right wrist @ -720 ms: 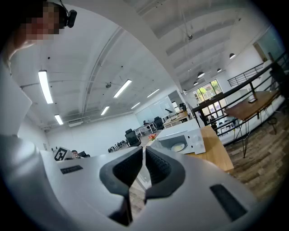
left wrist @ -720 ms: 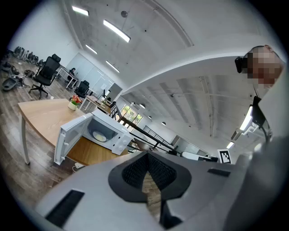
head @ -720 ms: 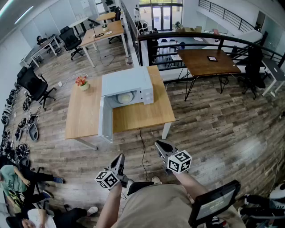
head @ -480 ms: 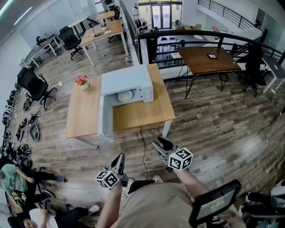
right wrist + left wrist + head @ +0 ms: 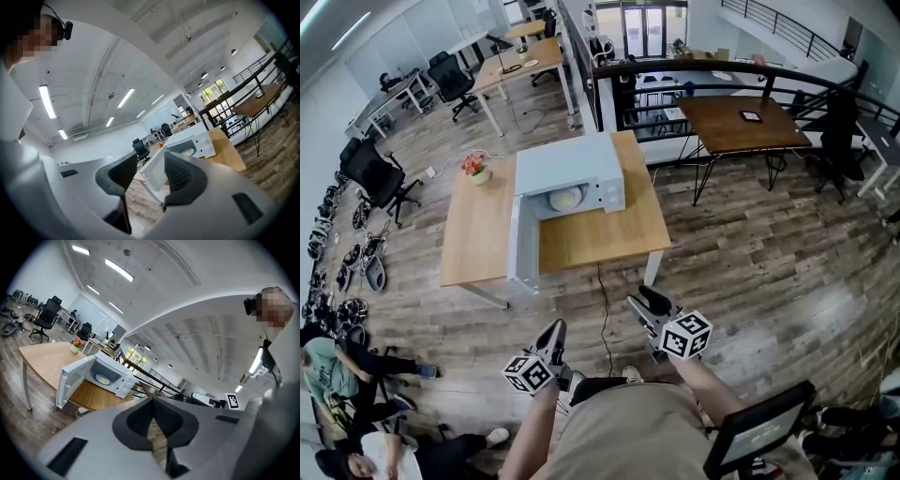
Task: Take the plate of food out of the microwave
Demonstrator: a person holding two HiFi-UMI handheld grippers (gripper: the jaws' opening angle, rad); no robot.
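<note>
While its door (image 5: 523, 246) hangs open, the microwave (image 5: 567, 164) holds the plate (image 5: 565, 199).

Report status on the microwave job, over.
Left gripper shut, empty; right gripper open, empty; both well short of the table. Plate of food inside microwave, door open. Cable on floor ahead.

The light wooden rectangular surface (image 5: 591, 239) stands ahead of me on the grey-brown plank floor (image 5: 750, 272). On it sits a white box-shaped microwave (image 5: 567, 169), its door (image 5: 523, 246) swung open. A small pot of red flowers (image 5: 474, 170) stands near the far left corner.
</note>
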